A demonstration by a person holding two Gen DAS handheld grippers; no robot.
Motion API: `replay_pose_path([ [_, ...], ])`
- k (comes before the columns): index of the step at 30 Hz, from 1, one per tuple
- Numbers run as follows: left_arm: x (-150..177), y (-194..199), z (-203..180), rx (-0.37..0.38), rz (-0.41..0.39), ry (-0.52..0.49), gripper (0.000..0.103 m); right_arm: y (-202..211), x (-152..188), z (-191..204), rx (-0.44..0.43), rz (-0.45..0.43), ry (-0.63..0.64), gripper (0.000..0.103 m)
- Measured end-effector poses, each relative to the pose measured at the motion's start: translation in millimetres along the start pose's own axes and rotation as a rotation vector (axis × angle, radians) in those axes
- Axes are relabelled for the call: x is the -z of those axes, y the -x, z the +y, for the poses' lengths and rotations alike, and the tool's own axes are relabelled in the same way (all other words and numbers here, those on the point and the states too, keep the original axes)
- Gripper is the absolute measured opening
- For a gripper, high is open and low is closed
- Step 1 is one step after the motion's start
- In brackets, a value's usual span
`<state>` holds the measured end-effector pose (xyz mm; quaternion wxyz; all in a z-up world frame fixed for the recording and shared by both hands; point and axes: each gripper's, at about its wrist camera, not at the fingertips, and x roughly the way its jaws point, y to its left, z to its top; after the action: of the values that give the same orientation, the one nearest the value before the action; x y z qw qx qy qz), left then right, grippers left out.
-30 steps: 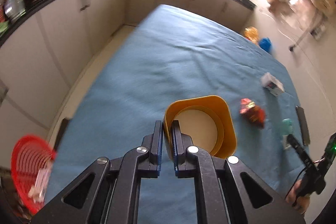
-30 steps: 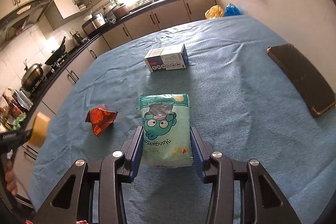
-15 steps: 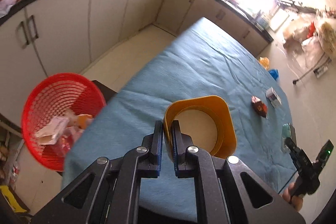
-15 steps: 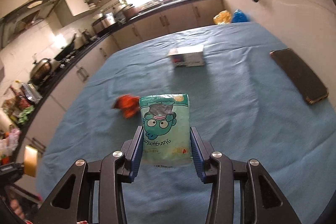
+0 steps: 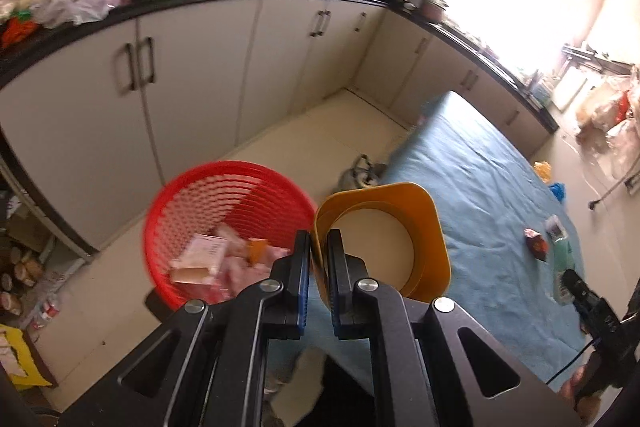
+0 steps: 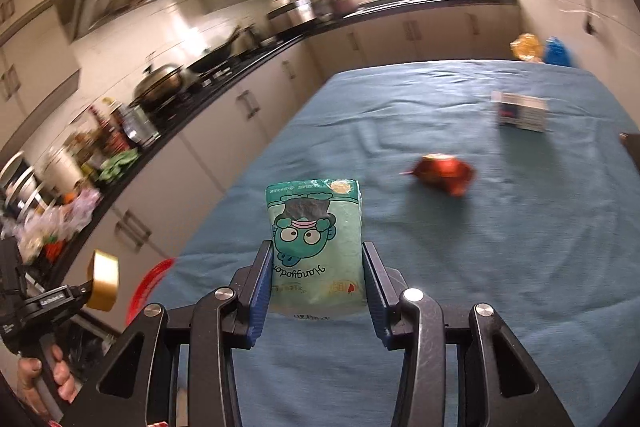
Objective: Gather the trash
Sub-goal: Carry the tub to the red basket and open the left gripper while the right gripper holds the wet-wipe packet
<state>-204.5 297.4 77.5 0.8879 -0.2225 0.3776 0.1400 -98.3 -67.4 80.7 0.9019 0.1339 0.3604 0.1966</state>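
Left tool (image 5: 319,259) tight on yellow cup (image 5: 384,239) beside red basket (image 5: 224,219); right tool (image 6: 318,275) clamping green packet (image 6: 316,243).

The right gripper (image 6: 318,281) clamps a green snack packet (image 6: 316,247) by its sides, printed cartoon face toward the camera, above the near edge of the blue-covered table (image 6: 500,267). A crumpled red wrapper (image 6: 442,173) lies toward the table's middle; a small carton (image 6: 520,111) sits nearer the far right edge (both blurred). At lower left, the left gripper (image 6: 86,287) pinches a yellow cup (image 6: 105,279) off the table's left edge, beside a red basket (image 6: 150,285).
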Motion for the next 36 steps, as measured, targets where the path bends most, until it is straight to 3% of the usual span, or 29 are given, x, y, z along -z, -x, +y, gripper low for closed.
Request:
replay_pose_path([
  [5, 2, 1, 27, -0.111, -0.036, -0.002, 0.008, -29, 3, 48, -0.076, 0.057, 0.044, 0.046],
  [11, 5, -13, 56, -0.16, -0.014, 0.01, 0.008, -68, 12, 104, -0.154, 0.143, 0.113, 0.046],
  [24, 5, -42, 88, -0.211, 0.028, 0.029, 0.008, -154, 31, 203, -0.26, 0.309, 0.245, 0.046],
  [36, 2, -60, 93, -0.217, 0.056, 0.028, 0.008, -201, 37, 236, -0.273, 0.374, 0.29, 0.046],
])
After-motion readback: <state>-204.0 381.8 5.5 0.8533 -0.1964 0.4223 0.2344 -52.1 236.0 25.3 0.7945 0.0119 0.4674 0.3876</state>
